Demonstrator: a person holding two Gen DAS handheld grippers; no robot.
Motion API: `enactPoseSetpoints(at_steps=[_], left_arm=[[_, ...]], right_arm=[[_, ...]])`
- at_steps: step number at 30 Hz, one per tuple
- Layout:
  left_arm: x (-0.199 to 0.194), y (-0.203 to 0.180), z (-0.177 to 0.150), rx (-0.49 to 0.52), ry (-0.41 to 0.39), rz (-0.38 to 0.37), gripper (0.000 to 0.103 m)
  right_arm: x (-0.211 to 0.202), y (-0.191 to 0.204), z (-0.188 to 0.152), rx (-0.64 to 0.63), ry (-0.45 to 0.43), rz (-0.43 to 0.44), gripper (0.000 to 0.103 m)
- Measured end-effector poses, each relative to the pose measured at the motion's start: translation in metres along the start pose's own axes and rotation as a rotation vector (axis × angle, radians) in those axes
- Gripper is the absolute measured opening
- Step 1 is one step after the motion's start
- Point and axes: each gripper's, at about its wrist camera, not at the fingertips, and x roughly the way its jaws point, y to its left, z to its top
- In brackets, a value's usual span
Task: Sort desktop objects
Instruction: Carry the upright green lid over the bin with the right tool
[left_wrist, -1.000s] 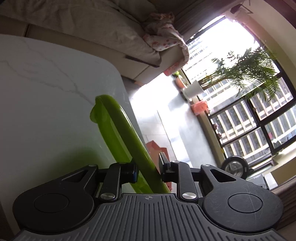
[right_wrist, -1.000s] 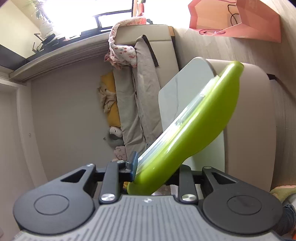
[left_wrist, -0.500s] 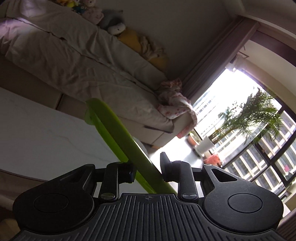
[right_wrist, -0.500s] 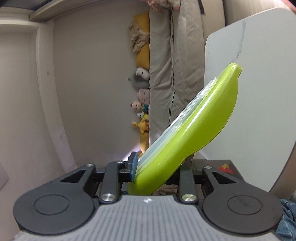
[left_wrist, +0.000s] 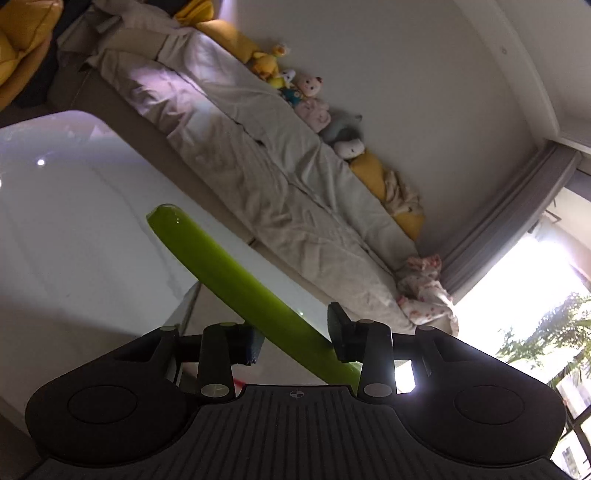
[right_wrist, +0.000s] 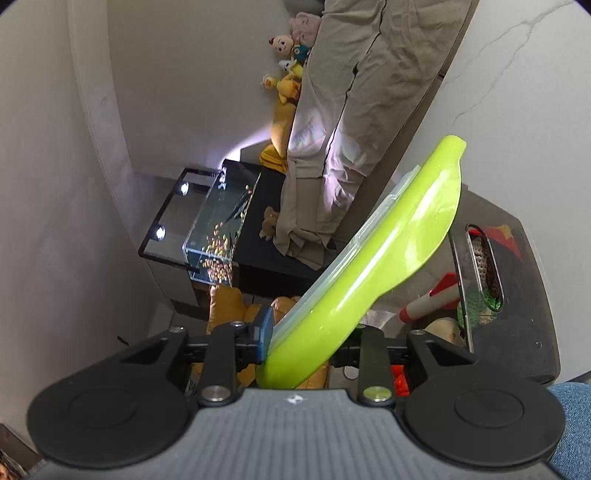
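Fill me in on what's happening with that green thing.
A person is carrying a lime-green tray-like object with two handheld tongs, one at each end. The right tongs are clamped on it, a clear plastic piece lying against its face. The left tongs are opening: the green edge runs between the pads, and one pad looks slightly clear of it. It is held tilted in the air, with a white marble-look table and a covered sofa beyond.

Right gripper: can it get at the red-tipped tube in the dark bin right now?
Probably not: the right gripper is full, jaws shut on the green tray, so it cannot close on the red-tipped tube in the dark bin.
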Motion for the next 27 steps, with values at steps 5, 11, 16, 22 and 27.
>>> enactPoseSetpoints(at_steps=[5, 11, 16, 22, 27], left_arm=[[-0.022, 0.022, -0.010, -0.024, 0.053, -0.038, 0.054], [-0.058, 0.055, -0.002, -0.082, 0.132, -0.051, 0.083], [-0.088, 0.091, 0.037, -0.115, 0.080, 0.030, 0.096], [0.016, 0.136, 0.079, -0.239, 0.346, 0.049, 0.099], [0.088, 0.139, 0.077, -0.295, 0.529, 0.012, 0.099]], right_arm=[[-0.001, 0.011, -0.015, -0.053, 0.048, -0.026, 0.030], [-0.018, 0.006, -0.018, -0.063, 0.052, -0.056, 0.028], [-0.021, -0.005, -0.019, -0.052, 0.053, -0.115, 0.026], [-0.014, -0.022, -0.021, -0.003, 0.075, -0.118, 0.026], [-0.015, -0.026, -0.021, 0.020, 0.056, -0.127, 0.026]])
